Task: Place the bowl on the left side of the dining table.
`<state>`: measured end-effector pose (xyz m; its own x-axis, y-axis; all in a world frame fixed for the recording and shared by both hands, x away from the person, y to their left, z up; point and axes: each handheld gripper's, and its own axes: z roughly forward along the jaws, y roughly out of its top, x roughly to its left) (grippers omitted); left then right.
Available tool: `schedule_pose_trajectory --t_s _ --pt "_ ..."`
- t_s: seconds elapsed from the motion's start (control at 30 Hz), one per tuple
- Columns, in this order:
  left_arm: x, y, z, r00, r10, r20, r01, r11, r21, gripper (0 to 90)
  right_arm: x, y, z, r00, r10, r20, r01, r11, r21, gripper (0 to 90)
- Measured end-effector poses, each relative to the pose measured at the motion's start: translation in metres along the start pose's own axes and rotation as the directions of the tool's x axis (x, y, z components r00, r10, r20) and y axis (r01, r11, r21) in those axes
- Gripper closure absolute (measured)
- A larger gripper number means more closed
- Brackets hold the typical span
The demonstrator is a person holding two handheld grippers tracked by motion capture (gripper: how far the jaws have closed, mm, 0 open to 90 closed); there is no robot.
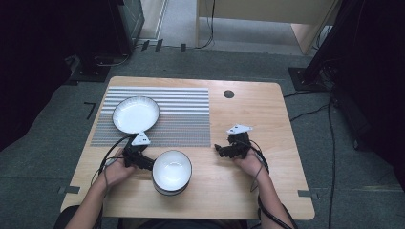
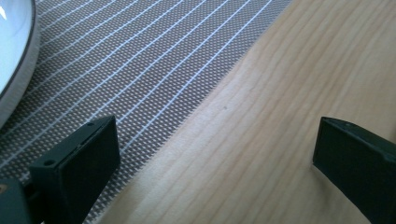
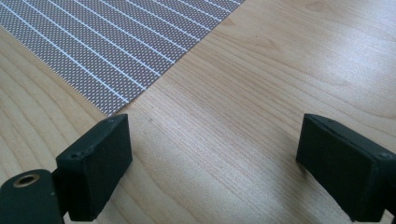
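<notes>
A white plate (image 1: 136,114) with a dark rim lies on the striped placemat (image 1: 181,119). Nearer the front, a white bowl (image 1: 172,171) with a dark outside stands on the bare wood. My left gripper (image 1: 143,160) is just left of the bowl, at the mat's front edge. In the left gripper view my left gripper (image 2: 215,158) is open over the mat's edge with nothing between the jaws, and the plate's rim (image 2: 18,56) is at the far left. My right gripper (image 1: 220,150) sits low over the wood right of the mat. In its own view my right gripper (image 3: 215,163) is open and empty, near the mat's corner (image 3: 107,51).
The wooden table (image 1: 248,191) has a round dark hole (image 1: 229,94) at the back, right of the mat. Cables trail from both grippers toward the front edge. Dark stands and cables sit on the floor around the table.
</notes>
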<state>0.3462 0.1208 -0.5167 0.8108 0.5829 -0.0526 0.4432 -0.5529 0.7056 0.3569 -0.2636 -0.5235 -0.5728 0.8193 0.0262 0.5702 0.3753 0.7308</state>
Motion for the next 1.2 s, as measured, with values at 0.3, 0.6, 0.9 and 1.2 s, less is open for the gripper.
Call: schedule_pose_trajectory --t_s 0.3,0.6,0.9,1.2 --pt "-0.001 0.003 -0.003 0.9996 -0.022 0.02 0.022 0.9997 0.013 3.1 0.0 0.0 0.0 1.0 -0.003 -0.004 0.003 1.0 0.004 8.7" --pt "-0.002 0.012 -0.003 0.9978 -0.004 0.066 0.002 0.9996 0.029 16.6 -0.001 0.001 0.002 0.9998 -0.012 -0.013 0.013 1.0 0.008 6.6" --pt "-0.002 0.016 -0.004 0.9952 0.018 0.096 -0.021 0.9994 0.028 17.3 -0.001 0.001 0.002 0.9998 -0.016 -0.013 0.016 1.0 0.008 6.0" --pt "0.007 0.021 0.0 0.9929 -0.025 0.116 0.019 0.9985 0.052 17.6 -0.001 0.001 0.002 0.9997 -0.017 -0.015 0.017 1.0 0.011 5.7"
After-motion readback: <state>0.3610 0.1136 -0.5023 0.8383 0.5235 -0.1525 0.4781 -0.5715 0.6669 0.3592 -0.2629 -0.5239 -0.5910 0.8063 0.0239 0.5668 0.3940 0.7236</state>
